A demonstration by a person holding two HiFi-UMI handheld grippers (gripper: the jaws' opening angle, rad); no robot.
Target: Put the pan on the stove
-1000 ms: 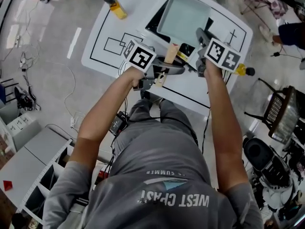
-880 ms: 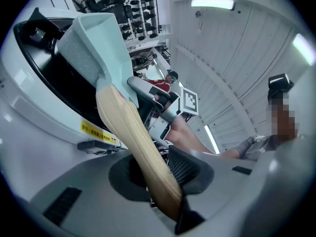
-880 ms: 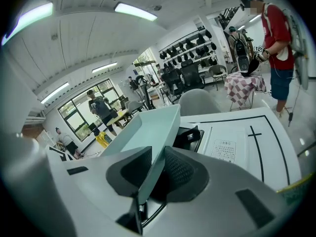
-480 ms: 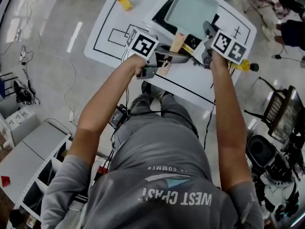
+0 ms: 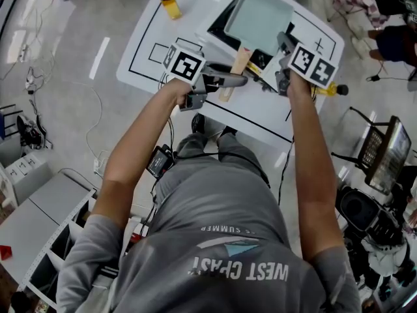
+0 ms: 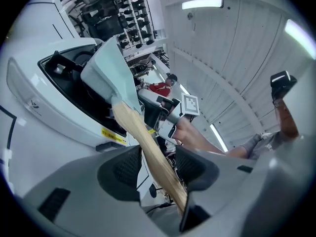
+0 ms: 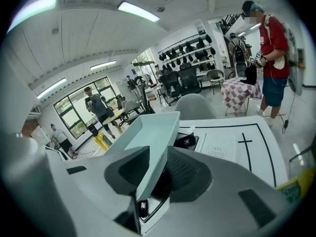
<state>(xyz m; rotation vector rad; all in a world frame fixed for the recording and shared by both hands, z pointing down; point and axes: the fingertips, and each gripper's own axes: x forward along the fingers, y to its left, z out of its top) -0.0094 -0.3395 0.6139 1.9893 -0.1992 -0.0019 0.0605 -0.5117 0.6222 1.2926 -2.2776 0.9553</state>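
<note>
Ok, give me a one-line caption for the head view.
Pan on the stove; jaws opening on the left tool, astride the wooden handle, and the right tool, astride the pan's wall.

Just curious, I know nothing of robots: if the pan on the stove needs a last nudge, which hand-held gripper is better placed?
Probably the left hand-held gripper: its opening jaws straddle the wooden handle. The right hand-held gripper has opening jaws that only flank the thin rim of the pan.

Grey T-shirt (image 5: 215, 230), white lettering (image 5: 238, 270), grey trousers (image 5: 218, 168)
</note>
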